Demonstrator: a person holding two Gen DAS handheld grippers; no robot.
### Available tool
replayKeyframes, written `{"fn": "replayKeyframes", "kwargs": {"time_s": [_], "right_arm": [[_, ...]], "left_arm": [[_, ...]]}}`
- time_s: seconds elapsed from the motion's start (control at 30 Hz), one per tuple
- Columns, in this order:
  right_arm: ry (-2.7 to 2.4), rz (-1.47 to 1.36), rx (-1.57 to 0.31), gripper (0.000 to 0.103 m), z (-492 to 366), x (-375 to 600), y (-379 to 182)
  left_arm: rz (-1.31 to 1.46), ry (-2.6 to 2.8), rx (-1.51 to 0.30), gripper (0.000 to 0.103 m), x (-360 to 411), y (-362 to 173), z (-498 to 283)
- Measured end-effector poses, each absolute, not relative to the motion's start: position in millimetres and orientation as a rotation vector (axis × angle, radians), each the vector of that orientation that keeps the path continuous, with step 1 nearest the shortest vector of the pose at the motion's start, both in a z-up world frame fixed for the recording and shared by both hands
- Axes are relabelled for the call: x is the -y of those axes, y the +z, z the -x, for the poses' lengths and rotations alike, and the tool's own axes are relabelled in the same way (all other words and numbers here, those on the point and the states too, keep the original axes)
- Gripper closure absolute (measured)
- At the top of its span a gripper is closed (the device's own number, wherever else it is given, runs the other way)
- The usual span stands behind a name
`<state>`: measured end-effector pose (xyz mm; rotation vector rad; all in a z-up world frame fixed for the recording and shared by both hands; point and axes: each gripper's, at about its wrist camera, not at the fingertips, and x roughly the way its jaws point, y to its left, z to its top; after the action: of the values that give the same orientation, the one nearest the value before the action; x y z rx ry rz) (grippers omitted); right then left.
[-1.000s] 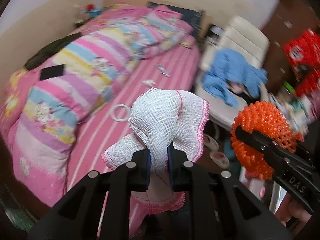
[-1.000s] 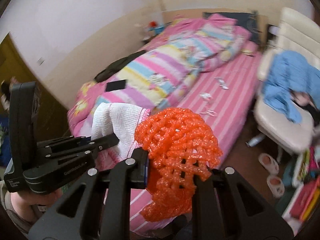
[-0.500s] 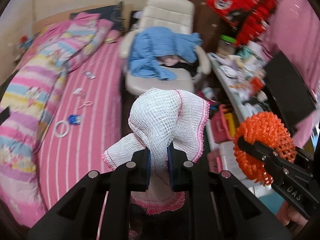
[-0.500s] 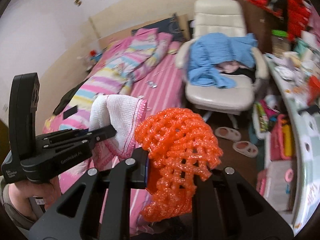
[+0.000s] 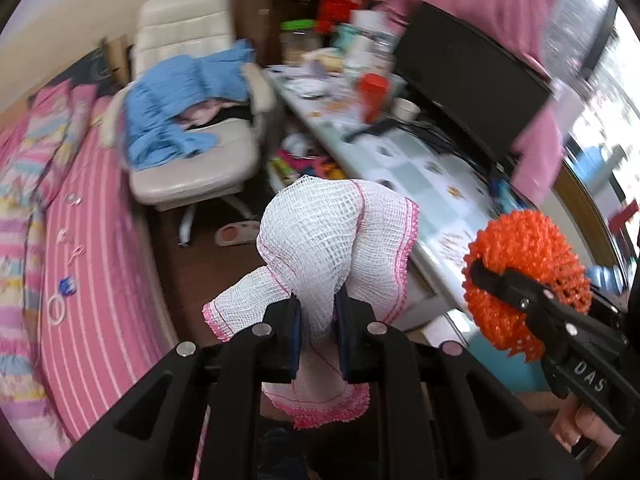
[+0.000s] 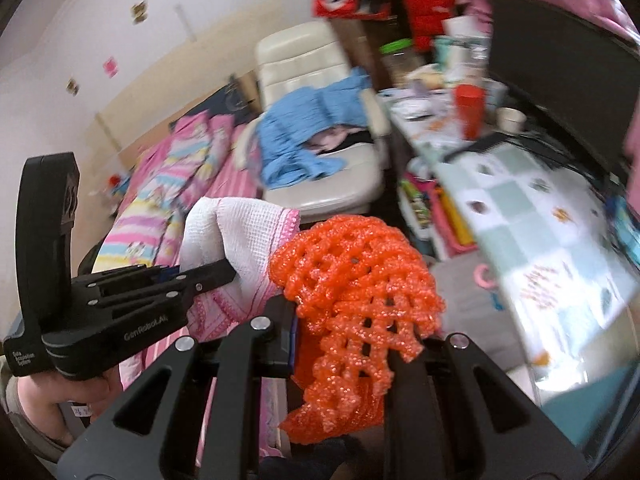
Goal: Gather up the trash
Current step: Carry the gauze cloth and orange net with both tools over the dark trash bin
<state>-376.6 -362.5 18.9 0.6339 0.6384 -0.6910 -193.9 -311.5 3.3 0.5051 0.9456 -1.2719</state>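
Observation:
My left gripper [image 5: 318, 320] is shut on a white foam net sleeve with pink edges [image 5: 332, 240], held up in the air. It also shows in the right wrist view [image 6: 240, 232], at the left. My right gripper [image 6: 340, 336] is shut on an orange foam net [image 6: 356, 280], also in the air; the orange net shows at the right of the left wrist view [image 5: 524, 264]. Both grippers are side by side, facing a desk and a chair.
A cluttered desk [image 5: 424, 168] with a monitor [image 5: 472, 80], red cup [image 5: 374, 92] and jars lies ahead right. A cream chair [image 5: 192, 128] with blue cloth [image 5: 176, 104] stands ahead. The pink striped bed [image 5: 88, 280] with small scraps and a white ring [image 5: 55, 309] is at left. Slippers [image 5: 236, 232] lie on the floor.
Both grippers have swung right, away from the bed toward the chair and desk, still holding their nets. The view is motion-blurred.

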Motion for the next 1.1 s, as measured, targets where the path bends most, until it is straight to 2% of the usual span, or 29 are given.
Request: {"fn": "replayKeyframes", "kwargs": {"time_s": [0.47, 0.8, 1.1], "right_arm": [[-1.003, -0.764, -0.524, 0.086, 611.8, 362.7, 10.4], [-1.214, -0.870, -0.445, 0.086, 717.2, 341.0, 0.9], [-1.400, -0.978, -0.408, 0.086, 772.2, 325.6, -9.7]], "left_arm": [[-0.701, -1.570, -0.883, 0.089, 366.6, 2.0, 410.0], [-0.865, -1.767, -0.832, 0.089, 388.0, 0.2, 519.3], [-1.001, -1.961, -0.814, 0.089, 405.0, -10.2, 597.2]]}}
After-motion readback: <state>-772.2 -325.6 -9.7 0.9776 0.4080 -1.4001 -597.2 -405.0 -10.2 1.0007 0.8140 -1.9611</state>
